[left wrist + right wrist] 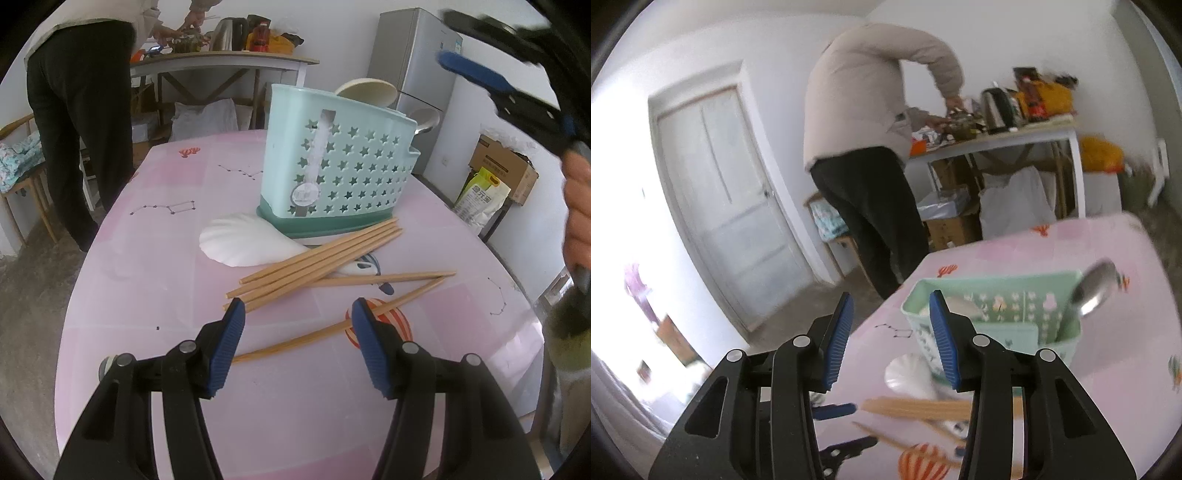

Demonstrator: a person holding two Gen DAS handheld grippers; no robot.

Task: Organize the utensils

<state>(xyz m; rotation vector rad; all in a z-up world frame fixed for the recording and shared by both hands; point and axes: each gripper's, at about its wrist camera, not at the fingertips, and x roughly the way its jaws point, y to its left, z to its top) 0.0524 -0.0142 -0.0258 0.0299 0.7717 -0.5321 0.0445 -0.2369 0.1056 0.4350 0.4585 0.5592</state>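
The right gripper (pixel 892 336) hangs above the mint utensil caddy (pixel 340 166), its fingers apart with nothing between them and a metal spoon (pixel 1095 291) already standing in the caddy's far compartment, so I judge one drop-off done. The left gripper (pixel 297 343), fingers apart and clamped on nothing, hovers over the loose chopsticks (pixel 317 258) near the bench's front edge; next comes closing on one without scattering the rest. The right view is blurred, and the caddy's other contents are hard to make out.
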